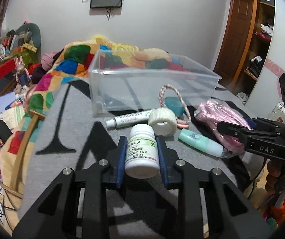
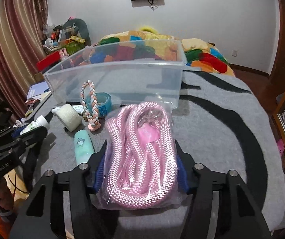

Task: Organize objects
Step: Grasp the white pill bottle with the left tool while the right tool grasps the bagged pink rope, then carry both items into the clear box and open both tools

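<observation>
The left tool [image 1: 141, 151] reaches level over the grey rug, its blue pads pressed against a white pill bottle [image 1: 141, 153]. The right tool [image 2: 140, 171] is closed around a bagged pink rope [image 2: 140, 155], also low over the rug. Ahead sits a clear plastic bin [image 1: 152, 83]. Only the right view shows the blue tape roll [image 2: 99, 104] whole, behind the braided loop [image 2: 91, 103].

The bin [image 2: 114, 79] stands behind the tape roll [image 2: 69, 119], with the bagged rope [image 2: 140, 155] right of both.
</observation>
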